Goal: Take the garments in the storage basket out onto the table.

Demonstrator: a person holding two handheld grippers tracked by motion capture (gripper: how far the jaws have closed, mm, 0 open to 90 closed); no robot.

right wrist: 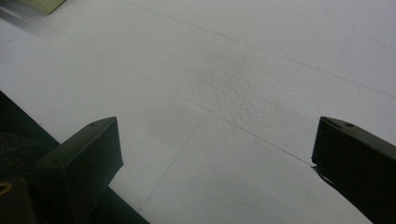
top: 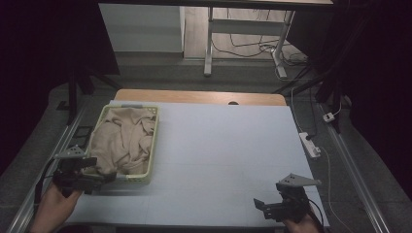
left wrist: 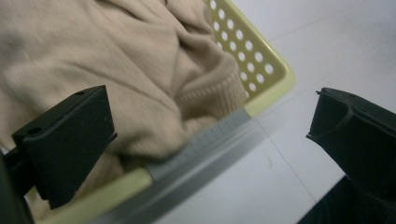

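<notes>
Left tongs (top: 99, 175) are hanging released at the near rim of the yellow perforated basket (top: 151, 145). The left gripper view is showing the ribbed knit of the beige sweater (left wrist: 140, 70) heaped inside. Right tongs (top: 262, 206) are hovering released over the white pebbled desk (right wrist: 243, 93), well apart.

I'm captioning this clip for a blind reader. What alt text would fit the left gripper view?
The left gripper is open, its two black jaws set wide over the near corner of a yellow perforated basket. A crumpled beige knit garment fills the basket, which stands on a white table.
</notes>
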